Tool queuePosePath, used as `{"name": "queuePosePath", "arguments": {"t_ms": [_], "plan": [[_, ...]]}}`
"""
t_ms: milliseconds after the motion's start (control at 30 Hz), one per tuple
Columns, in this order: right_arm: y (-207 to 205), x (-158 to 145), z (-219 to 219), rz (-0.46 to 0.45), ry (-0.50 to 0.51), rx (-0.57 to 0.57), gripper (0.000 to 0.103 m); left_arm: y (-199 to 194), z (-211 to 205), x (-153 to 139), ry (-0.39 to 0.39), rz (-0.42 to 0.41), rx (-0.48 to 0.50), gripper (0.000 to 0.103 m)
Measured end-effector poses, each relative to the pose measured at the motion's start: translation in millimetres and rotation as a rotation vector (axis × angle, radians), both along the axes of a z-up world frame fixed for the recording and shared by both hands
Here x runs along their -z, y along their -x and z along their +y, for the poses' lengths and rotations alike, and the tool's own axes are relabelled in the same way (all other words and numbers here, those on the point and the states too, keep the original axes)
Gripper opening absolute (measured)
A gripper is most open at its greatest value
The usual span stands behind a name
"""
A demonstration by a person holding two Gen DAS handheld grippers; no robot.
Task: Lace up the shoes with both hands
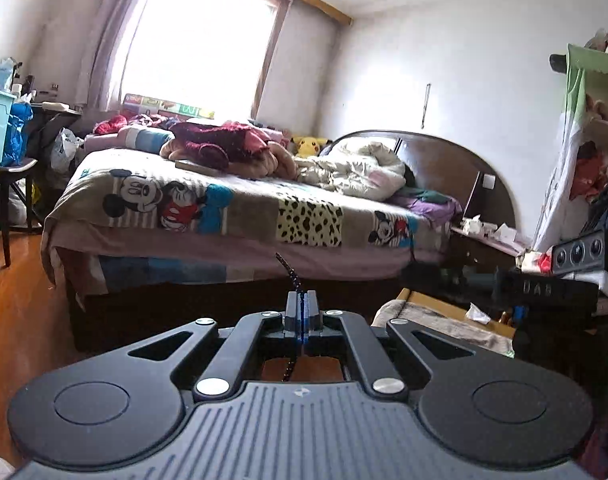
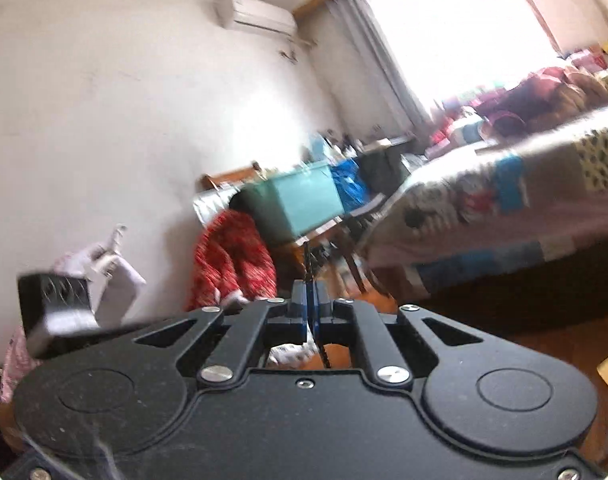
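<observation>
**Two lace ends pinched, and no shoe in sight**

Both grippers were clamped on a dark shoelace. In the left wrist view, the left gripper (image 1: 301,300) had its jaws pressed together on the lace (image 1: 291,274), and a short end stood up above the fingertips while the rest hung down behind them. In the right wrist view, the right gripper (image 2: 308,294) was closed the same way on a lace end (image 2: 307,258), which pointed up in front of the blurred room. Whether the two ends belonged to one lace could not be told. The shoe itself was in neither view; both cameras looked level across the room, toward the bed (image 1: 232,216) and the wall.

The main risk, as a judgement, was the thin hold. Only a little lace stood above each pair of pads, so a hard pull could draw the end out of the jaws. Because the shoe was out of view, a pull too strong could also lift or tip it unnoticed, or tighten one side more than the other. The blur in the right view suggested fast motion, which would make a slip more likely.
</observation>
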State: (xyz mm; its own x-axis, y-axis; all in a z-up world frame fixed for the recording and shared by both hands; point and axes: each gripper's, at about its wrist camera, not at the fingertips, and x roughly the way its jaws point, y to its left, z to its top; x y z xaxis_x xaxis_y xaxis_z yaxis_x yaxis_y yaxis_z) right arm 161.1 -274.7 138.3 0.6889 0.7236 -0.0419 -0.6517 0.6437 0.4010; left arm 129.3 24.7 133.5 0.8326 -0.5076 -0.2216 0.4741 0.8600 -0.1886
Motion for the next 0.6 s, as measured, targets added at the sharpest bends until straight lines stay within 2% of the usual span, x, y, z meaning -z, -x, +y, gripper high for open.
{"name": "queuePosePath", "arguments": {"t_ms": [100,433,600], "plan": [[-4.5,-5.8,5.5,-0.013,-0.019,-0.016,0.004,2.8,-3.2,-10.0,0.011,-0.03,0.004,0.0],[-13.5,-10.7,22.5,-0.036,-0.006,-0.04,0.004,3.8,-7.9,-15.2,0.018,-0.052,0.005,0.0],[-16.9,-9.2,22.8,-0.022,-0.02,-0.018,0.004,8.9,-9.3,-20.1,0.026,-0.078,0.008,0.0]]}}
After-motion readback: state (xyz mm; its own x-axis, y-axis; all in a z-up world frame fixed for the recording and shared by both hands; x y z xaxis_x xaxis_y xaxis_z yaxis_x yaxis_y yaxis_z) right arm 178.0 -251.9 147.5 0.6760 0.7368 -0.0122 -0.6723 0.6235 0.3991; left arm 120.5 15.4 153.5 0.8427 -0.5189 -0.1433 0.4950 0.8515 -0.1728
